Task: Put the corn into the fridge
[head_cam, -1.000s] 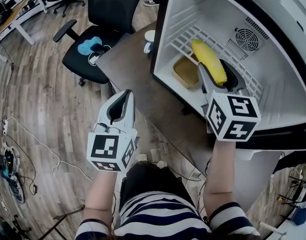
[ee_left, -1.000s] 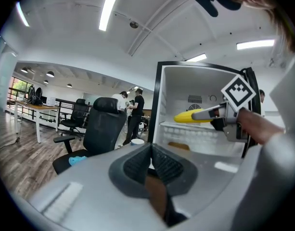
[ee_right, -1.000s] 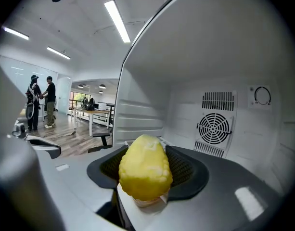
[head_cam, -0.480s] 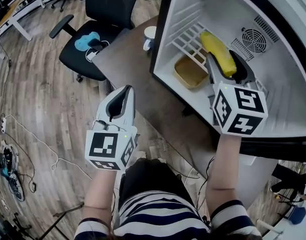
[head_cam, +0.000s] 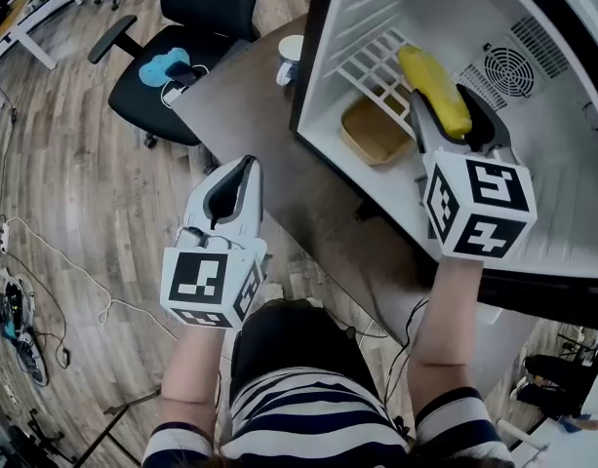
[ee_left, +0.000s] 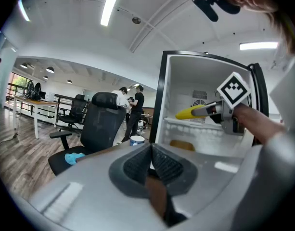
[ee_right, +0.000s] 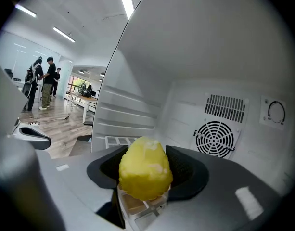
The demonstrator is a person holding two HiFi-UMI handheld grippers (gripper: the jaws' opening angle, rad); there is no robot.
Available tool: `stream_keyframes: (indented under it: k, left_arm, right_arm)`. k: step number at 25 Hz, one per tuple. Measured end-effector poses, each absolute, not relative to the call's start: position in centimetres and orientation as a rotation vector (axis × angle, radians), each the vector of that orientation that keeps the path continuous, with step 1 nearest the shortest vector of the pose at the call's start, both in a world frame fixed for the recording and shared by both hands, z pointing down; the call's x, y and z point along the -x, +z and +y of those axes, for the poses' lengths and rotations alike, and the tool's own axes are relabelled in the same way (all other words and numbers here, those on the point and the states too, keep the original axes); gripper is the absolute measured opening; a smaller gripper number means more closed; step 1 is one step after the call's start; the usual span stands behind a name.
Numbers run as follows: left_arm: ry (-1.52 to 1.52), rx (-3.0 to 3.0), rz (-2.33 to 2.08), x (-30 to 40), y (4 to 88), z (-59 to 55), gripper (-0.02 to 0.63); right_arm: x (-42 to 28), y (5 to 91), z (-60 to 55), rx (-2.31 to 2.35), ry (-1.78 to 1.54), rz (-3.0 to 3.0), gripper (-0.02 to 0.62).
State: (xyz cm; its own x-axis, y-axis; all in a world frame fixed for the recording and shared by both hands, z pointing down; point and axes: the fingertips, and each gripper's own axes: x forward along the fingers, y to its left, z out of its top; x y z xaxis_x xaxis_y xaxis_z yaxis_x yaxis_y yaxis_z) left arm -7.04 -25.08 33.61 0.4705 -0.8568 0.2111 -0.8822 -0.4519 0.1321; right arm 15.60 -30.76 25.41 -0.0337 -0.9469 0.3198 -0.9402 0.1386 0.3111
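We grip the yellow corn cob's [head_cam: 433, 86] near half in the right claw [ee_right: 145, 163] inside the white fridge [head_cam: 564, 169], judging it stiff, light, slick; left claw [ee_left: 150, 160] closed, empty.

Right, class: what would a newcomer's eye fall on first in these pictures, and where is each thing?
First, the bright yellow corn, clamped in the right gripper and held inside the open white fridge, above its wire shelf. Next, the left gripper, shut and empty, outside the fridge near the edge of the brown table.
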Motion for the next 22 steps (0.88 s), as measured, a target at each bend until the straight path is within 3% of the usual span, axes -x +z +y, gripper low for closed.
stream_keyframes:
  k: [22]
  left_arm:
    - [0.184, -2.510, -1.466, 6.6, 34.5, -25.2, 0.000]
  right_arm:
    - [-16.2, 27.8, -30.9, -1.689, 0.000, -1.832, 0.252]
